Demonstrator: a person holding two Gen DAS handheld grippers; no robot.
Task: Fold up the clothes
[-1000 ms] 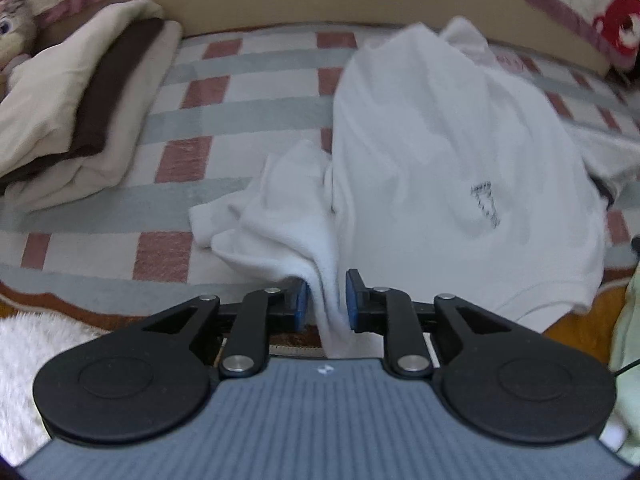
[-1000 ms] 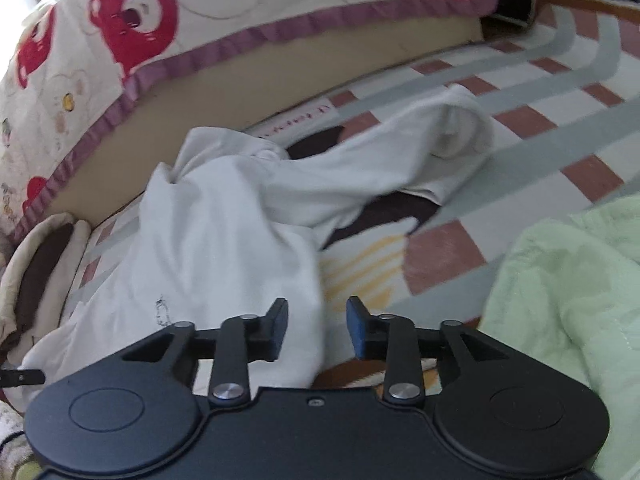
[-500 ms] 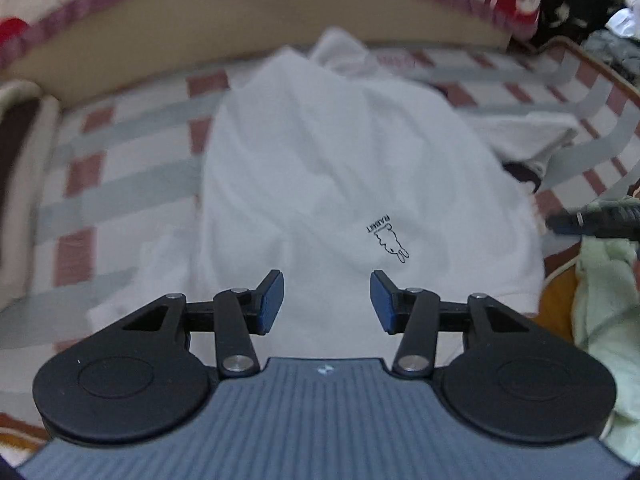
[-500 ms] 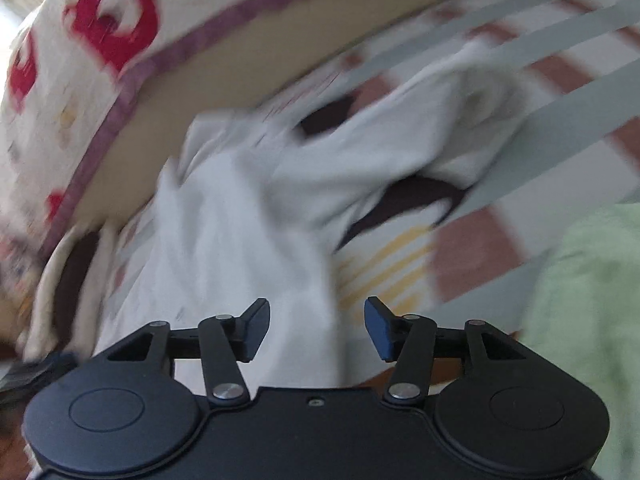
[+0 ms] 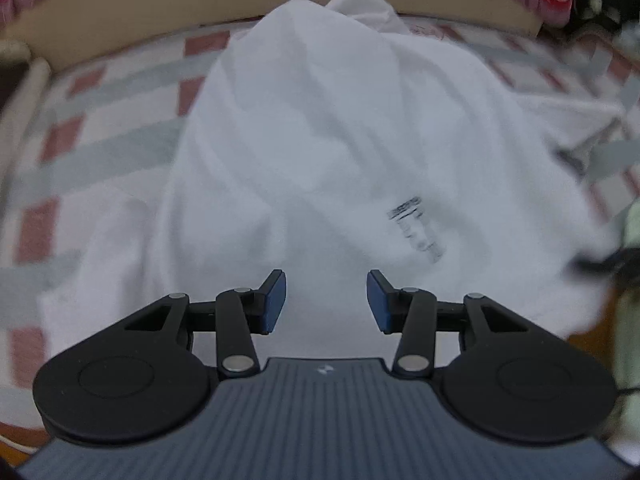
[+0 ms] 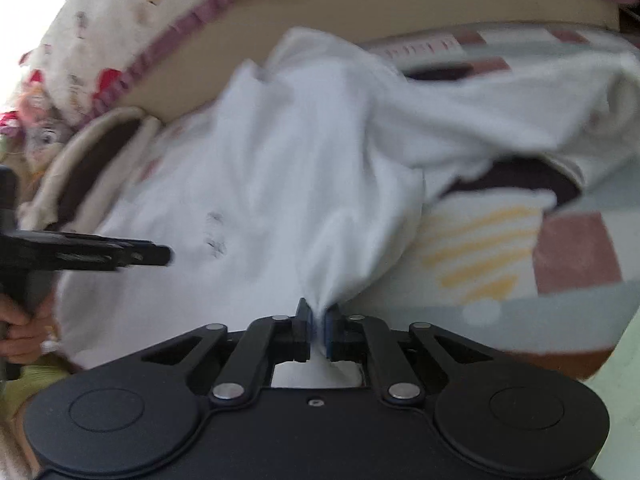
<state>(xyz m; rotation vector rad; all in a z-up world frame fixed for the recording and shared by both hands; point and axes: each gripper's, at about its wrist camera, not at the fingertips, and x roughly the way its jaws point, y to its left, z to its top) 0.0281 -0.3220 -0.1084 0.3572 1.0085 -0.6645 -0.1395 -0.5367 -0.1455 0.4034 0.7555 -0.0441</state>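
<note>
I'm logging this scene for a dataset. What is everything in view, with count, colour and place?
T-shirt: one, white with a small dark print, spread rumpled on the bedspread.
Bedspread: one, checked white, grey and dull red, under the shirt.
Folded pile: one, cream and dark brown, left of the shirt in the right wrist view.
Quilt: one, cream with red figures and a purple frill, along the back.
Green cloth: one, pale green, right edge.
Hand: one, holding the left gripper's handle.
Left gripper: black, open above the shirt.
Right gripper: black, shut on the shirt's edge.
</note>
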